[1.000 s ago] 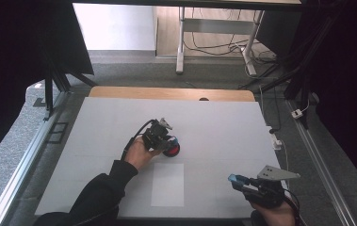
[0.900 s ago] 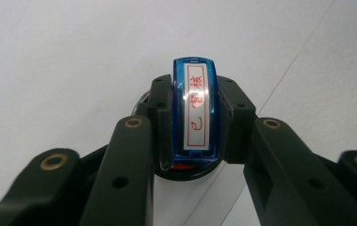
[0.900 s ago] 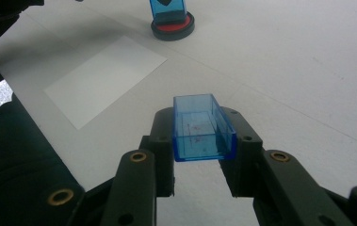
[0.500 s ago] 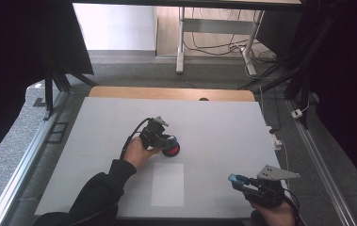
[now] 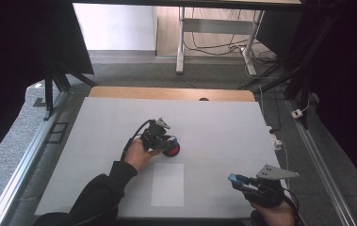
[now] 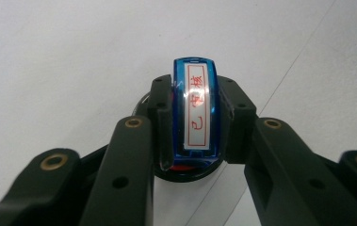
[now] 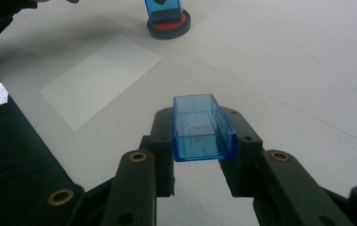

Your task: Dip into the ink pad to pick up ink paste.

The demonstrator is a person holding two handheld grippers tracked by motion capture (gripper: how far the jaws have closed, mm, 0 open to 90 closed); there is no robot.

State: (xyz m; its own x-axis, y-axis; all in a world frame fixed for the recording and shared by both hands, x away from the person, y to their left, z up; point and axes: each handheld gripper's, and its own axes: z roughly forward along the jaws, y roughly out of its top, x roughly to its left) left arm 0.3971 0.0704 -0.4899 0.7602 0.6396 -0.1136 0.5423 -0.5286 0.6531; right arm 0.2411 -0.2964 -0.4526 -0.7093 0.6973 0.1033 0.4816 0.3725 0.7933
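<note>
Stamp (image 6: 196,113), blue translucent plastic with a red-lettered label, is clamped between the left gripper (image 6: 192,125)'s jaws and pressed onto a round black ink pad (image 7: 168,24) with a red centre. Inking is judged the step in hand; next, a lift toward the white paper sheet (image 5: 167,184). Its clear blue rectangular cap (image 7: 203,127) is gripped between the right gripper (image 7: 199,141)'s jaws.
</note>
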